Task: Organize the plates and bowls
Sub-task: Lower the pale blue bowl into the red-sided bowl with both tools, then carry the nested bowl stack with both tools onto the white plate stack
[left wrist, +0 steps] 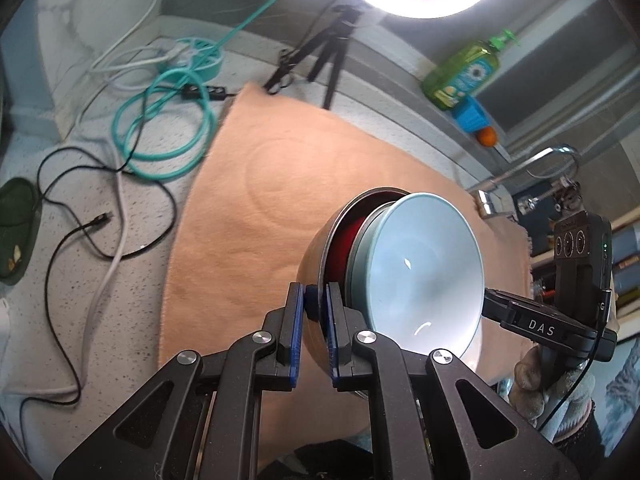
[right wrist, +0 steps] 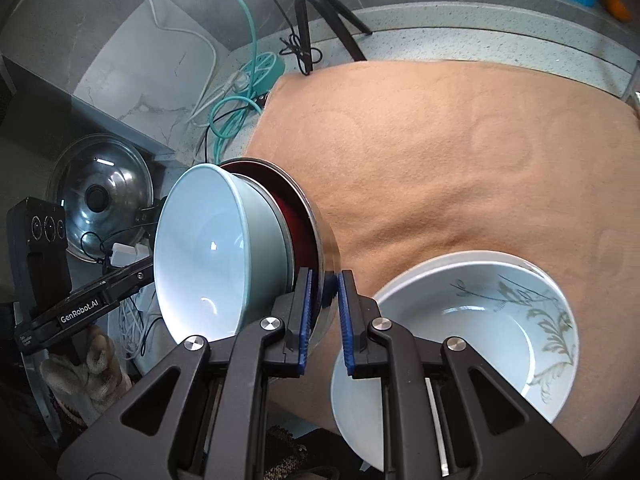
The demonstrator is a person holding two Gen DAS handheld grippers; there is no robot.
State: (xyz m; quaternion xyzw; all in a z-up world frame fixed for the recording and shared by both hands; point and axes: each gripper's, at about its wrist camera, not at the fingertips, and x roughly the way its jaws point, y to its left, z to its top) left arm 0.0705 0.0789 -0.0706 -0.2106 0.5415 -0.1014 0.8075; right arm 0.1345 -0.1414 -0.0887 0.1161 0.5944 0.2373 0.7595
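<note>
Both grippers hold one nested stack tilted on edge above the tan mat (left wrist: 260, 208). The stack is a steel bowl (left wrist: 316, 248) with a red inside, holding a light blue bowl (left wrist: 420, 272). My left gripper (left wrist: 314, 304) is shut on the steel bowl's rim. My right gripper (right wrist: 324, 288) is shut on the same rim from the opposite side; there the steel bowl (right wrist: 326, 240) and blue bowl (right wrist: 200, 248) show too. A white bowl with a grey leaf pattern (right wrist: 480, 320) stands on the mat (right wrist: 440, 140) to the right, apart from the stack.
Teal and black cables (left wrist: 160, 120) lie left of the mat. A black tripod (left wrist: 328, 52) stands behind it. A green soap bottle (left wrist: 464, 72) and a faucet (left wrist: 532, 168) are at back right. A steel pot lid (right wrist: 100, 200) lies left of the counter.
</note>
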